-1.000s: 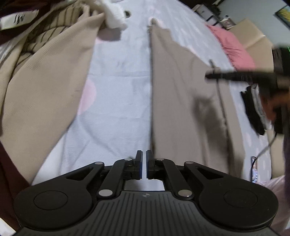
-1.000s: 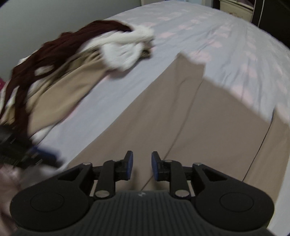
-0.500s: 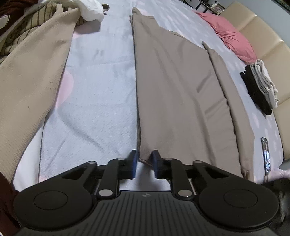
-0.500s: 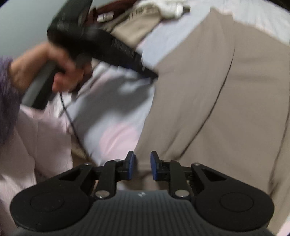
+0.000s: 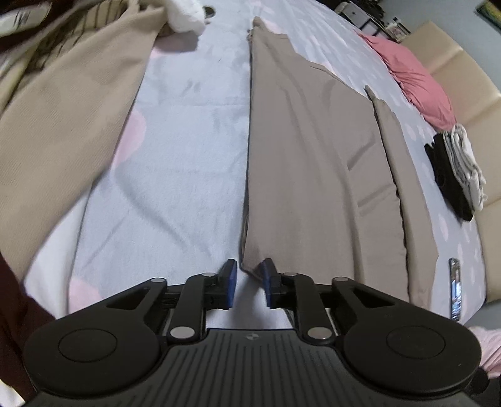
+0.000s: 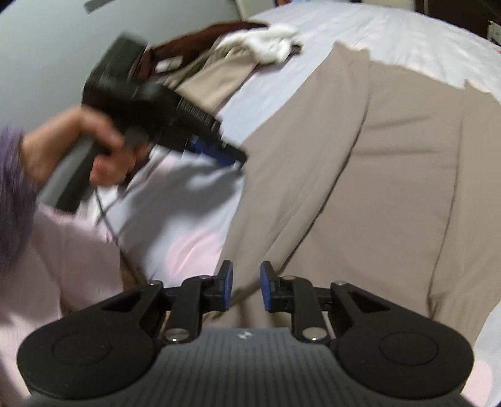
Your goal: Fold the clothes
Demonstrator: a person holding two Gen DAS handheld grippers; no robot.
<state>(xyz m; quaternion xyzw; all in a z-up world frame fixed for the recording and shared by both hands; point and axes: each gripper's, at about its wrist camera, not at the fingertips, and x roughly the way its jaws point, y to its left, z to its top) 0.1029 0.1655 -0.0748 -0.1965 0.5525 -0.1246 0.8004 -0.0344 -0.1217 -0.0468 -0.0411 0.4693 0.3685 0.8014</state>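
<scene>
Left to right across the bed.

Far left: heap of unfolded clothes [image 5: 59,103], a ribbed beige knit over striped and dark maroon pieces, a fluffy white item [image 5: 184,15] at its far end. Not in play yet.

Centre: pale lilac bedsheet with pink blotches [image 5: 188,150], bare strip between heap and work piece.

Task's thing: flat taupe woven garment [image 5: 313,156], spread lengthwise down the bed, near corner at the bed's near edge, a narrower flap [image 5: 404,194] lying along its right side.

Left tongs [image 5: 247,283]: apart, having just been opening. The garment's near left corner dips between the blue pads [image 5: 230,281]; neither pad presses on it. Nothing gripped.

Right tongs [image 6: 245,286]: apart by a narrow gap, hovering over the garment's near hem, cloth beneath rather than pinched. They have edged open a little.

Step, as I judge it: take both near corners for a fold away from the person. To do it well, seat each corner deep between the pads, close fully, lift both together so the hem stays straight.

Right side: pink pillow [image 5: 413,75], small stack of folded black and cream clothes [image 5: 454,175], a phone [image 5: 455,292] near the bed edge. All lie clear of the fold path.
</scene>
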